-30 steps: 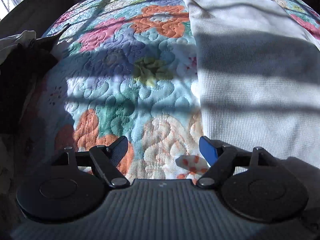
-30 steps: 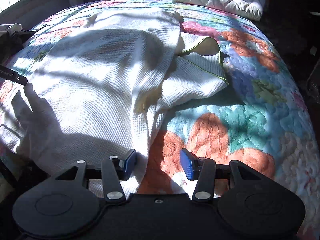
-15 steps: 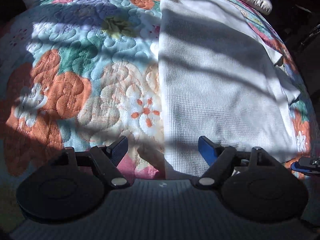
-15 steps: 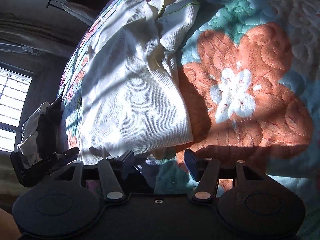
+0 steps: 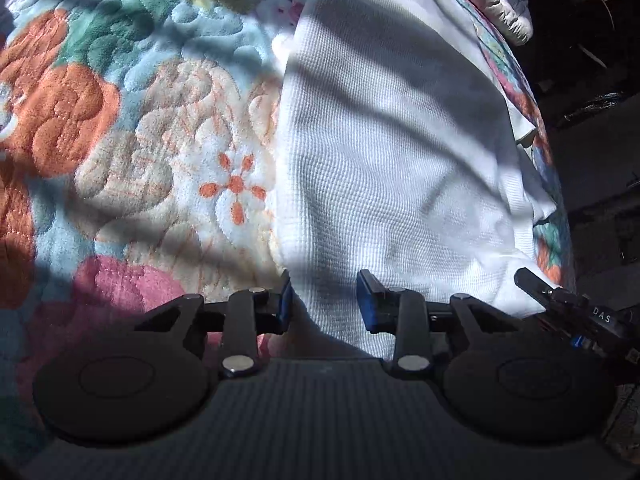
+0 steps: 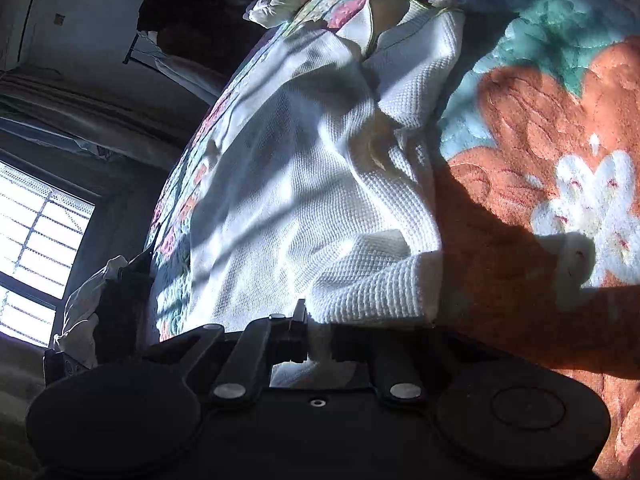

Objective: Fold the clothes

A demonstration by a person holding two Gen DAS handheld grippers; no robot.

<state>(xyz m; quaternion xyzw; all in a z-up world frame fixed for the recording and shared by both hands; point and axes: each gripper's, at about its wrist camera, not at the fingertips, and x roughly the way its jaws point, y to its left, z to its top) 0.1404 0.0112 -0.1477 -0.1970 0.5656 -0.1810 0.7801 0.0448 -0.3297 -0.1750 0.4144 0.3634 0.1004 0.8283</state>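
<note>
White waffle-knit garment (image 5: 400, 152): spread flat on floral quilted bedspread (image 5: 132, 128), filling centre and right of left wrist view, long straight edge running top to bottom beside an orange-petalled flower print. Crossed by bands of shadow and sunlight.

Left tool (image 5: 325, 303): at lower centre of left wrist view, blue pads either side of garment's near corner; jaws have just been closing, cloth between them. Gap between pads partly filled by fabric; cannot tell whether pads press on it.

Right tool (image 6: 320, 334): at lower centre of right wrist view, jaws have just been closing, now pinching a bunched near corner of garment, knit fabric rising in a thick fold just above the fingers. Same tool seen in left wrist view at lower right edge, dark fingers touching garment's other near corner.

Garment, right wrist view (image 6: 304, 208): runs from lower centre toward upper centre, rumpled, a folded-back part with green-trimmed opening near top of frame.

White quilted pillow (image 5: 504, 4): upper right of left wrist view, at far end of bed.

Barred window (image 6: 36, 248): left edge of right wrist view, bright.

Pale and dark heap of cloth (image 6: 100, 300): lower left of right wrist view, beside bed.
</note>
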